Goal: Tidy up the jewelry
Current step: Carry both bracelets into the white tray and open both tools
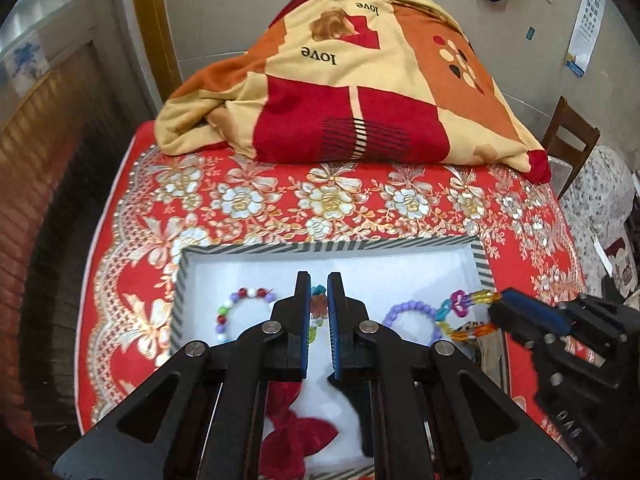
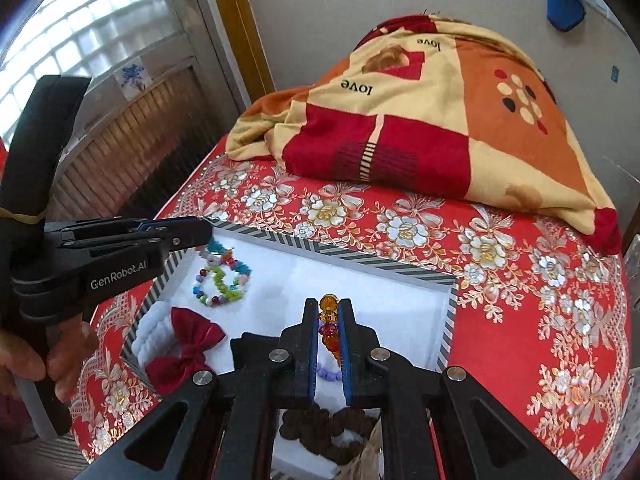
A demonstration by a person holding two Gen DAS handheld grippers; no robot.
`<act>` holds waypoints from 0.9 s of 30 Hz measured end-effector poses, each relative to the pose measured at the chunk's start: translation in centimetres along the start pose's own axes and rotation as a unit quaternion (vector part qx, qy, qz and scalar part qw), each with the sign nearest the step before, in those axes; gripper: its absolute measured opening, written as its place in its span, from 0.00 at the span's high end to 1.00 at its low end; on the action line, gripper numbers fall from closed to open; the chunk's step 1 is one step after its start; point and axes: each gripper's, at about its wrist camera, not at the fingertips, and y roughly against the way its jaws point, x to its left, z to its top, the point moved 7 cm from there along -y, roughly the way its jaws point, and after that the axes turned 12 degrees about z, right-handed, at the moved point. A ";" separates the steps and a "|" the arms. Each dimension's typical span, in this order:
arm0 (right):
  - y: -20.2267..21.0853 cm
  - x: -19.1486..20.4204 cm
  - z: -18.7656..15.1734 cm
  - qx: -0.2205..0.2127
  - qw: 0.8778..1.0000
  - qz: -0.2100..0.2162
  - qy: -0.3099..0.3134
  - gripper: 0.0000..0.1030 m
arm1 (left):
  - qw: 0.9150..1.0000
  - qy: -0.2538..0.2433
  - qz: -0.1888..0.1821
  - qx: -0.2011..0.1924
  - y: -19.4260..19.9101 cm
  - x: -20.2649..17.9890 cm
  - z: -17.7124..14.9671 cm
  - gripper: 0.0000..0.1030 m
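Note:
A white box with a striped rim [image 1: 320, 246] [image 2: 340, 256] lies on a red flowered cloth. My left gripper [image 1: 319, 280] [image 2: 202, 232] hangs over its left part, shut on a teal and multicoloured bracelet [image 1: 319, 304] [image 2: 218, 250]. A bead bracelet [image 1: 236, 306] and a green one [image 2: 220, 284] lie below it. My right gripper [image 2: 329, 304] [image 1: 498, 304] is shut on a chain of amber, pink and blue links [image 2: 328, 320] [image 1: 460, 304] over the box's right part. A purple bead bracelet [image 1: 408, 308] [image 2: 330, 374] lies under it. A red bow [image 1: 296, 432] [image 2: 188, 348] rests near the front.
A folded red, orange and cream blanket [image 1: 352, 92] [image 2: 432, 120] fills the far half of the cloth. The box also holds a white fluffy band [image 2: 150, 332] and brown beads [image 2: 320, 428]. A hand [image 2: 60, 360] grips the left tool. A wooden chair [image 1: 572, 136] stands at the right.

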 end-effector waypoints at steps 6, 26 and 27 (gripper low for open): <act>-2.7 -1.2 0.5 0.020 1.000 0.007 -0.011 0.92 | 1.000 0.005 -0.008 0.024 -2.7 -0.9 0.4 0.93; -6.6 -8.8 -1.7 0.072 0.993 -0.074 -0.058 0.92 | 0.996 0.019 0.051 0.065 -7.7 2.5 -3.1 0.93; -6.5 -8.9 -1.7 0.073 0.993 -0.076 -0.060 0.90 | 0.996 0.019 0.053 0.064 -7.7 2.5 -3.1 0.93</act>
